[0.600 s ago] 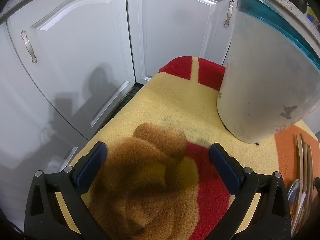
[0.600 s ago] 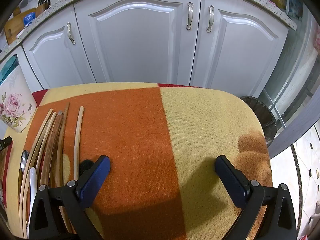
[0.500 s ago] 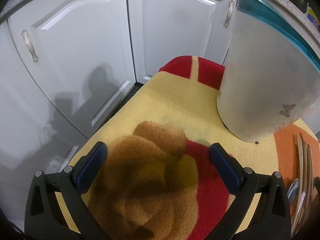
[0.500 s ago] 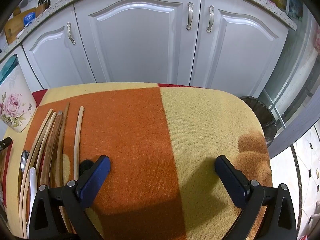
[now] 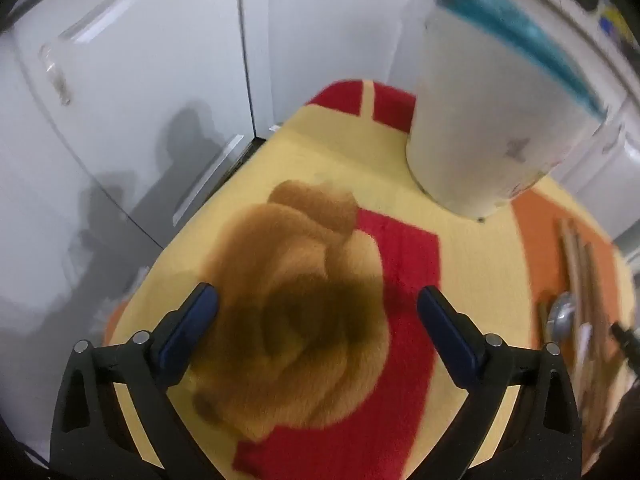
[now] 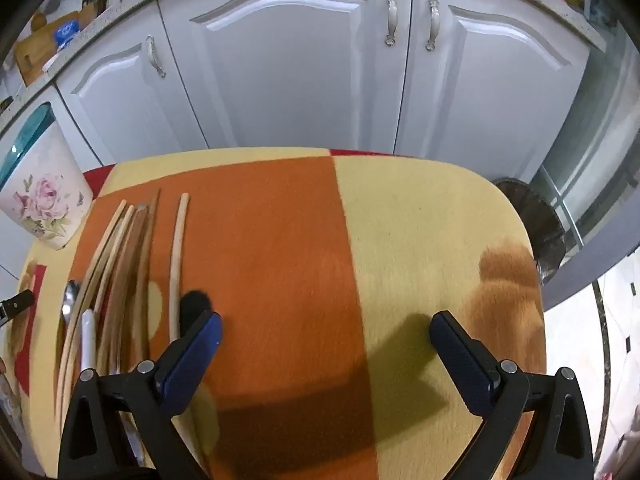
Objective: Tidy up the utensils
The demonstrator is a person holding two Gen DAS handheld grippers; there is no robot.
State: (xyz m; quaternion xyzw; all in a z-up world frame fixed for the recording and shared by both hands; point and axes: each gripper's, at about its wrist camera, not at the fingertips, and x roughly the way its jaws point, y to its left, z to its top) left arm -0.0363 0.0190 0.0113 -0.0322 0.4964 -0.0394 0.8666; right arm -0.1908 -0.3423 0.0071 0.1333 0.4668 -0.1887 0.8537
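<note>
- Your left gripper (image 5: 318,310) hangs wide open and empty over the brown patch of the mat (image 5: 472,248); your right gripper (image 6: 326,330) is equally wide and empty over the orange panel.
- The chopsticks (image 6: 120,264) lie bundled at the left of the right wrist view, with one stray stick (image 6: 176,264) just beside them. A spoon (image 6: 70,304) and a white handle (image 6: 88,338) sit among them.
- The holder (image 6: 40,196), a floral cup with a teal rim, stands upright at the upper left of that view, near the stick tips.
- Judged from here, nothing is sorted yet. Take the stray stick first with the right gripper: it lies apart, so the fingers can straddle it cleanly. Grip near mid-length so it does not swing.
- The left view is blurred; steady that hand before approaching the holder.
- The mat's right half is bare, giving room to swing. Its rounded edge drops off toward the cabinets (image 6: 288,72) and a dark bin (image 6: 536,224), so keep sticks away from the far edge.
</note>
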